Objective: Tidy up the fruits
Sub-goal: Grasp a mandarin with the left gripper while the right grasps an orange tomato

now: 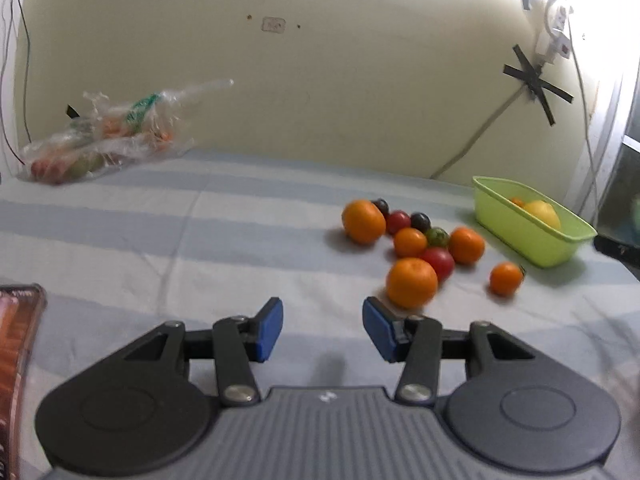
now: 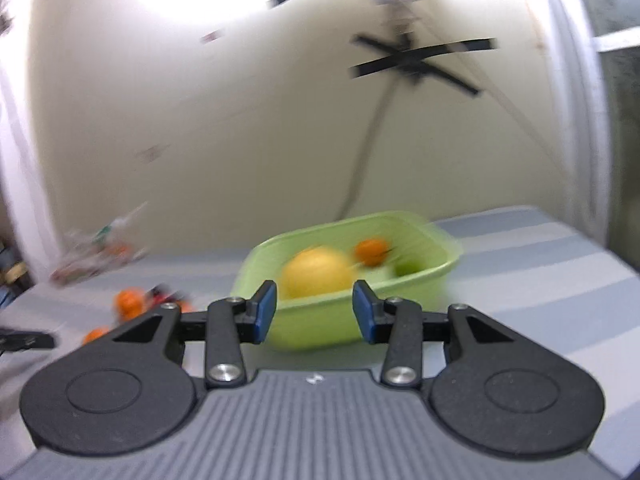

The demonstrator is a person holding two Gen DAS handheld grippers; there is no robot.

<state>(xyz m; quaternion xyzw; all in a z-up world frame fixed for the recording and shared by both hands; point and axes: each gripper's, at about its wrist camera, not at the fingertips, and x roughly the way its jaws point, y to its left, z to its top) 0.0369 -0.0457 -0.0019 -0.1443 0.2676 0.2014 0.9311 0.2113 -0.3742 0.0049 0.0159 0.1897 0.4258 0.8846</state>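
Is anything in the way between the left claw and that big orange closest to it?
Nothing visible is. The left gripper is open and empty, and only bare striped cloth lies between its pads and the nearest orange, which sits just ahead and slightly to its right.

Black tape crosses (image 1: pixel 538 84) held a cable (image 1: pixel 476 136) to the cream wall (image 1: pixel 320 80); striped blue-grey cloth (image 1: pixel 160 240) covered the surface.
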